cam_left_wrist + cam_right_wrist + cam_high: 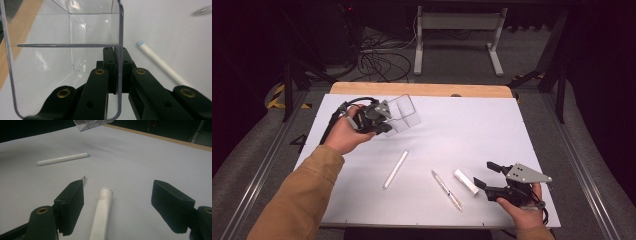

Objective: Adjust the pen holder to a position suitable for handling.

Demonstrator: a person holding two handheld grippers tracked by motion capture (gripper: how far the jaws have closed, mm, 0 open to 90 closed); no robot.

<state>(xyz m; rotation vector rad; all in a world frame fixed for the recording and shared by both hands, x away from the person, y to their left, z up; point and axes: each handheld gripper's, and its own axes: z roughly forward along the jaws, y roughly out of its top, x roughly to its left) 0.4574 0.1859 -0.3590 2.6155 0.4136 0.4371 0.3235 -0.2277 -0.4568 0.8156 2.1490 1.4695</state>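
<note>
— White table with a wooden far edge, cables on the floor beyond. Status of the left gripper?

— Its jaws pinch one wall of the clear plastic box, held tilted above the table's far left part.

— And the right gripper?

— Jaws spread, empty, low at the near right, a short white tube lying between them. A white marker and a slim pen lie mid-table, apart.

Box: clear plastic, open-topped, with an inner divider; tilted, lifted off the table, one wall pinched from the left.
White tube: lying flat near the right edge.
</note>
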